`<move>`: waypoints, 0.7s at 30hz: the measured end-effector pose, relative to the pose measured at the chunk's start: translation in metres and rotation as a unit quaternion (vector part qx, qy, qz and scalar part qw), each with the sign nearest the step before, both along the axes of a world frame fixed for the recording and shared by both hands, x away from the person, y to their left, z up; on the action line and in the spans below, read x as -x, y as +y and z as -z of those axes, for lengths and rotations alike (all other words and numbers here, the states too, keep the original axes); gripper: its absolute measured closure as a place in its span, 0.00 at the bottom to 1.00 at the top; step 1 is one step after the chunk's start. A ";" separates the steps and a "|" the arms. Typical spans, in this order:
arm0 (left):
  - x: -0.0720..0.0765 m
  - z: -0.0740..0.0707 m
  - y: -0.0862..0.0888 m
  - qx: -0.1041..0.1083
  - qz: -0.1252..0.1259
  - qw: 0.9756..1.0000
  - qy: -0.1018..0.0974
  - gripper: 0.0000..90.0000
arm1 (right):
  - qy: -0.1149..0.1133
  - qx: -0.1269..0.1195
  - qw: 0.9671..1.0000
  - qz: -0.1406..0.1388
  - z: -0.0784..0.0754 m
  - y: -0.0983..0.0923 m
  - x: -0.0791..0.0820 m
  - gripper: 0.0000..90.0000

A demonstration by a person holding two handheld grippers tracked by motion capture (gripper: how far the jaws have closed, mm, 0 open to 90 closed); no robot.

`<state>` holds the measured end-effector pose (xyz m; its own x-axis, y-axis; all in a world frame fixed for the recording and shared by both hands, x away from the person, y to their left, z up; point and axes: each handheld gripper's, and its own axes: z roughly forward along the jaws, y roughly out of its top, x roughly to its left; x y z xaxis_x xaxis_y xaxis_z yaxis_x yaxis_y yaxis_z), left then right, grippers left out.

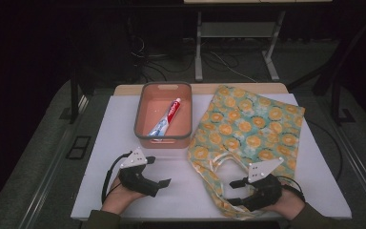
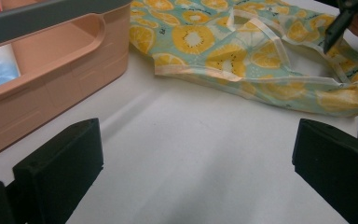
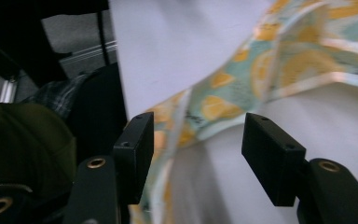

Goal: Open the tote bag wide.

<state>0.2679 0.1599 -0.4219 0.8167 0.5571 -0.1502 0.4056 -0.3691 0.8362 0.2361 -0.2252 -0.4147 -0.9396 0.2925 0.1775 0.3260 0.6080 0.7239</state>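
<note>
Both tongs lie low at the near edge of the white counter (image 1: 124, 119), each in one of the person's hands. Left tongs (image 1: 158, 172) stand with their jaws wide apart and nothing between them; they rest on bare counter just in front of the pink bin (image 1: 141, 108) — in the left gripper view the bin's near wall and grey rim rise at the upper left, close to one jaw. Right tongs (image 1: 232, 192) lie over the near corner of the fruit-print cloth bag (image 1: 248, 121), by its handle loops. Their jaws stand partly apart, and in the right gripper view a fold of the bag's edge runs up between them, close against the left jaw; the pads do not press on it, so the bag lies loose.

Taking the bin as the mark: the bag is spread flat on the counter just to its right, its near corner trailing toward the person's edge. Inside the bin a toothpaste tube (image 1: 166, 118) lies slanted — its white cap toward the far wall, its flat end toward the near one.
</note>
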 end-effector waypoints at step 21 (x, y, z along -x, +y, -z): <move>0.000 0.001 -0.001 -0.003 0.003 1.000 -0.001 0.00 | -0.003 0.045 0.998 -0.031 0.016 0.012 -0.002 0.97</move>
<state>0.2683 0.1591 -0.4229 0.8207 0.5525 -0.1457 0.4019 -0.3769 0.8345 0.2379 -0.2131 -0.4303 -0.9576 0.2478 0.1471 0.2811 0.6902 0.6668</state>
